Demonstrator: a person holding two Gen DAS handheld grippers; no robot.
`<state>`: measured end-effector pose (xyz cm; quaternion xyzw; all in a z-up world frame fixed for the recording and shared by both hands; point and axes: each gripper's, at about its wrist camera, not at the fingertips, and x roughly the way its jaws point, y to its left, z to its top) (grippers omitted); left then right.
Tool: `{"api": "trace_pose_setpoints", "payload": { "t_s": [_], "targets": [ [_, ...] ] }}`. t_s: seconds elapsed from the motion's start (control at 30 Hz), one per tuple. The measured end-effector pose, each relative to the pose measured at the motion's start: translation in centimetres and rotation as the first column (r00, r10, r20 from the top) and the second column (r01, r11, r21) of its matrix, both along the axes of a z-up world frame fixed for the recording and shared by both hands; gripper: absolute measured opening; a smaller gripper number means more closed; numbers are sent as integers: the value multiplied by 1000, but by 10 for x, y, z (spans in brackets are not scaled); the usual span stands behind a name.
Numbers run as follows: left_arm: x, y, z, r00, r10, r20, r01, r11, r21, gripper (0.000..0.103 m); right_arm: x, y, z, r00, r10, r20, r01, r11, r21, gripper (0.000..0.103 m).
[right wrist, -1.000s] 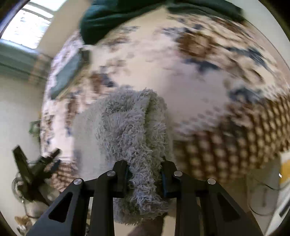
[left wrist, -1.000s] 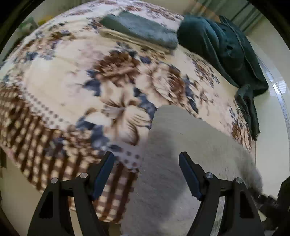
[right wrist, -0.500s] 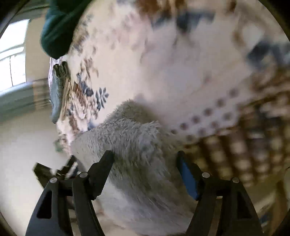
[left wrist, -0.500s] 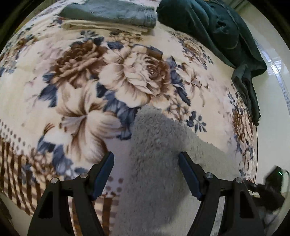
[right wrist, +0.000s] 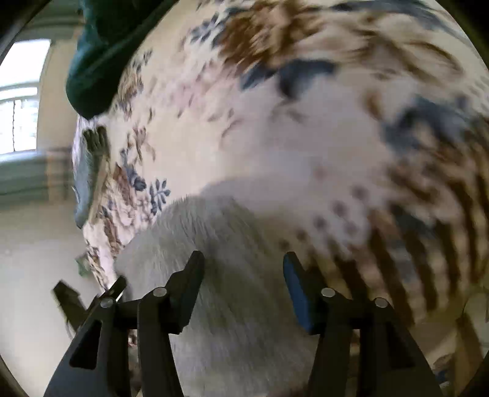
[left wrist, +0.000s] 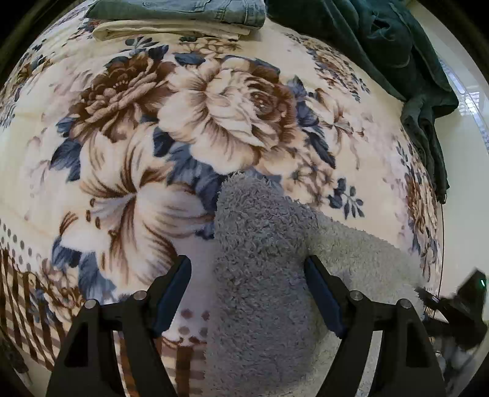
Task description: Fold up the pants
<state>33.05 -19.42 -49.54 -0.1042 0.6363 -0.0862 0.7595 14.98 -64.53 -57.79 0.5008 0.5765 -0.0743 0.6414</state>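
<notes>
The fluffy grey pants (left wrist: 259, 259) lie on a floral blanket (left wrist: 137, 128), with a raised fold running toward me and a paler part to the right. My left gripper (left wrist: 247, 290) is open, its fingers on either side of the fold without closing on it. In the blurred right wrist view the pants (right wrist: 220, 244) lie low on the blanket (right wrist: 305, 122). My right gripper (right wrist: 243, 290) is open over them, holding nothing. The other gripper shows at the edge of each view.
Folded jeans (left wrist: 198, 9) on a folded beige garment (left wrist: 171, 30) lie at the far edge. A dark green cloth heap (left wrist: 382, 45) lies at the far right and hangs over the side (left wrist: 428, 137). A window (right wrist: 18, 116) is at left.
My right gripper has let go of the grey pants and opened, then swung across them. My left gripper has moved forward along the pants toward the folded clothes, staying open.
</notes>
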Motion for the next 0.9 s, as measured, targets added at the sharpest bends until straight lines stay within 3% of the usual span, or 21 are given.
{"api": "trace_pose_setpoints", "payload": {
  "t_s": [0.13,0.2,0.33,0.4,0.5,0.53,0.6,0.67,0.77,0.83,0.9],
  "targets": [
    [-1,5,-6,1000,21,-9,-22,999,-24,76,-51,15,-31,996,-80,-46,90,962,259,68],
    [-2,6,-9,999,35,-13,-35,999,-34,76,-68,24,-41,992,-102,-76,118,963,243,7],
    [-4,5,-11,999,32,-6,-32,999,-15,77,-98,17,-33,976,-169,-141,181,980,80,6],
    [-4,3,-11,1000,22,-5,-22,1000,-17,79,-101,17,-45,971,-115,-210,125,992,33,6],
    [-6,-9,-11,1000,-10,-9,9,1000,-25,82,-90,30,-65,967,-3,-253,31,994,107,11],
    [-7,-13,-10,1000,-21,-6,21,1000,-14,82,-81,32,-61,972,37,-233,-9,993,118,15],
    [-8,-18,-5,999,-40,2,40,999,3,82,-68,28,-36,983,58,-174,-49,997,54,39],
    [-9,-20,2,998,-56,7,56,998,-3,82,-61,17,-3,998,22,-56,-22,1000,-2,57],
    [-12,-24,18,995,-90,53,90,996,6,82,-38,4,27,996,-18,87,24,997,-67,59],
    [-12,-28,23,991,-106,75,105,994,14,82,0,6,26,991,44,130,-31,995,-100,59],
    [-8,-32,20,991,-111,79,111,994,7,82,40,13,9,981,116,158,-107,992,-61,59]
  ]
}}
